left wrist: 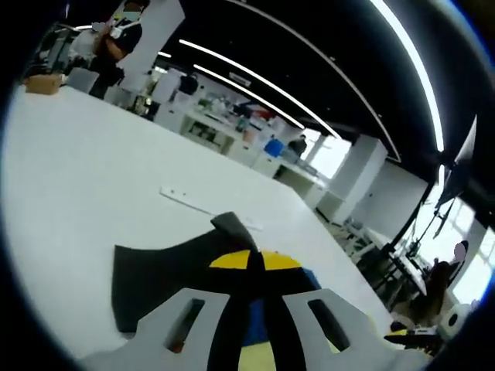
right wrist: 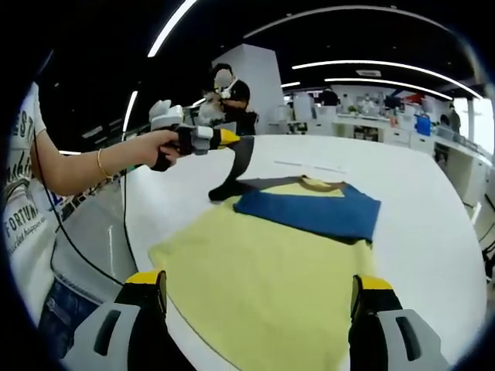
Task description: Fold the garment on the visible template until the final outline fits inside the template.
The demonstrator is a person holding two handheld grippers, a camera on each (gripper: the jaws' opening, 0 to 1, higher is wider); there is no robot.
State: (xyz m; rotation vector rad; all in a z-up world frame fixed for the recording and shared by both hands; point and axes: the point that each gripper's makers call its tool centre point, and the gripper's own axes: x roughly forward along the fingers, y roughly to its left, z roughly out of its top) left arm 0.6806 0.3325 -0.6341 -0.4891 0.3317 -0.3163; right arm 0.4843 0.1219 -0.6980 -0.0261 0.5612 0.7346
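1. Shirt (right wrist: 278,263) lies flat on the white table (right wrist: 418,193), yellow body toward the right gripper, a blue band (right wrist: 309,212) across the chest and a brown collar (right wrist: 321,184) at the far end.
2. Right gripper (right wrist: 259,305) hovers over the shirt's near hem, jaws spread wide apart with nothing between them.
3. Left gripper (right wrist: 224,139), seen in the right gripper view, is held by a hand (right wrist: 158,151) with a bracelet; its jaws are closed on the dark grey sleeve (right wrist: 236,166), which hangs lifted off the table from the tip down to the shirt's shoulder.
4. In the left gripper view, the left gripper (left wrist: 255,278) has dark sleeve cloth (left wrist: 166,270) pinched between its yellow tips, the fabric spreading out to the left over the table.
5. A thin white strip (left wrist: 189,199) lies on the table beyond the sleeve.
6. A person (right wrist: 232,97) stands at the table's far end.
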